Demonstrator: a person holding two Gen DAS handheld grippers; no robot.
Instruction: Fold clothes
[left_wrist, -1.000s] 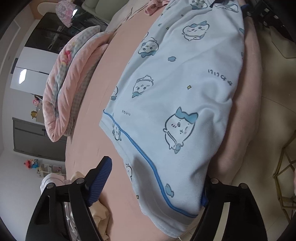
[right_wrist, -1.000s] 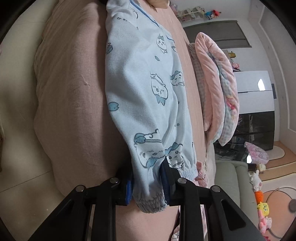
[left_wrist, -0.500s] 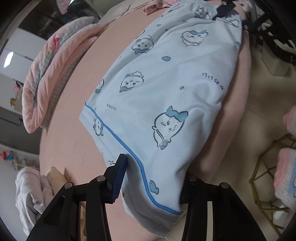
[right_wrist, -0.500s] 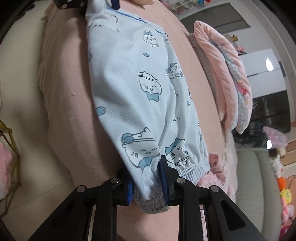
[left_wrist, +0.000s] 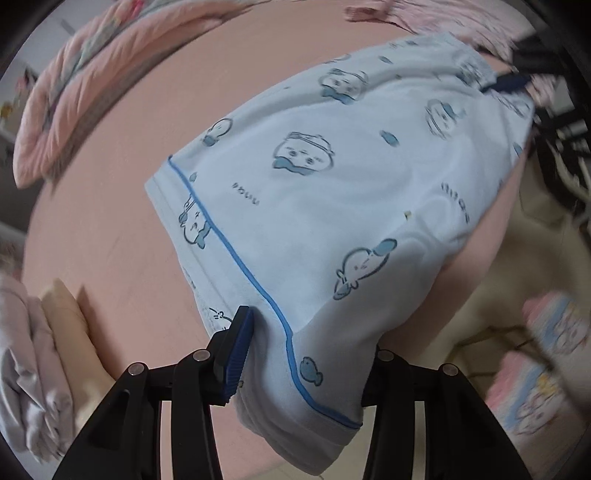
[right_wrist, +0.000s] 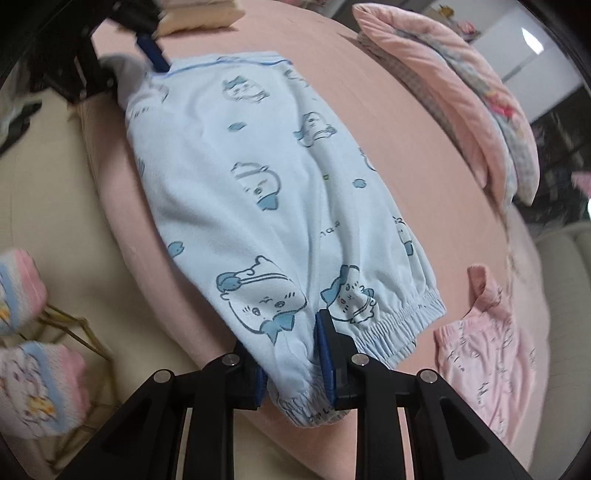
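In the left wrist view, the light blue printed pyjama trousers (left_wrist: 332, 206) are seen spread along the near edge of the pink bed (left_wrist: 110, 229), running from 6 o'clock up to 2 o'clock. The hem end with the blue piping is taken between the fingers of the left gripper (left_wrist: 299, 365); one blue pad presses on the cloth at 7 o'clock, while the other finger is hidden behind the fabric, so the cloth is judged to be pinched. A folded pink quilt (left_wrist: 92, 85) lies at 10 o'clock, and a small stack of folded clothes (left_wrist: 48, 354) at 8 o'clock.

In the right wrist view, the elastic waistband (right_wrist: 388, 328) is clamped at 6 o'clock by the right gripper (right_wrist: 291, 365), with a bunch of cloth squeezed between its pads. The other gripper is seen at 11 o'clock at the far end. A pink garment (right_wrist: 487, 354) lies at 4 o'clock.

With both ends held, a fold appears to be in hand. Both ends are best kept level and the cloth lightly taut, so that edges can be matched and the overhanging side is not dragged off the bed.
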